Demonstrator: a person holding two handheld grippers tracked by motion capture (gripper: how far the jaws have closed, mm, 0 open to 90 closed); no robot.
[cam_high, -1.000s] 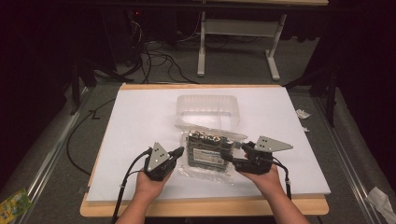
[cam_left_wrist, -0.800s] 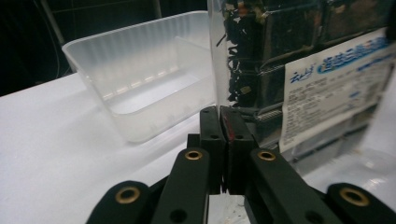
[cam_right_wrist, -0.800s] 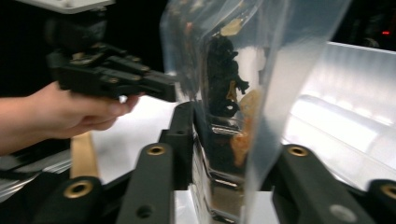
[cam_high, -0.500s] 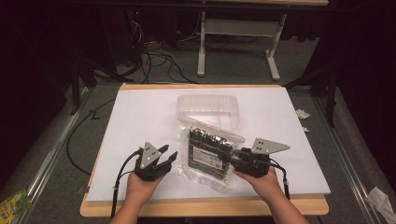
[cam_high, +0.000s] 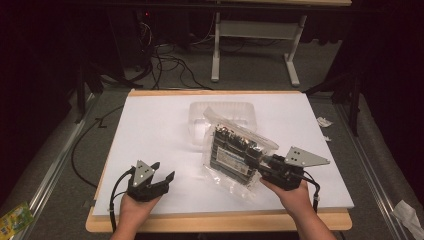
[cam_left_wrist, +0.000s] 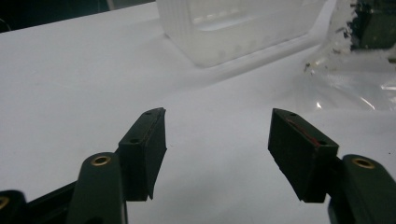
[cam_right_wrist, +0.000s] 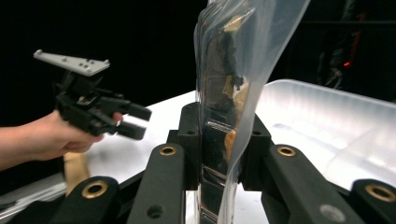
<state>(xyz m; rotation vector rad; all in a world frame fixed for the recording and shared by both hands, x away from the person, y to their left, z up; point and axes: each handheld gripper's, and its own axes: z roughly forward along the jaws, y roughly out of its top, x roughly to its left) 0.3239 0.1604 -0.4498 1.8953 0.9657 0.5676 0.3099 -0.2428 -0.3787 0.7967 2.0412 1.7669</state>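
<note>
Jaws of your right gripper (cam_high: 261, 170) clamp the edge of the clear plastic bag (cam_high: 239, 154), which holds a dark circuit board (cam_high: 231, 152) and rests tilted on the white table sheet (cam_high: 155, 125), overlapping the clear plastic tray (cam_high: 223, 110) behind it. Your left gripper (cam_high: 163, 178) sits well apart to the left, jaws spread wide and gripping nothing, low over the sheet.

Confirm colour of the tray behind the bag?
Translucent clear plastic tray; left gripper view shows it best.
</note>
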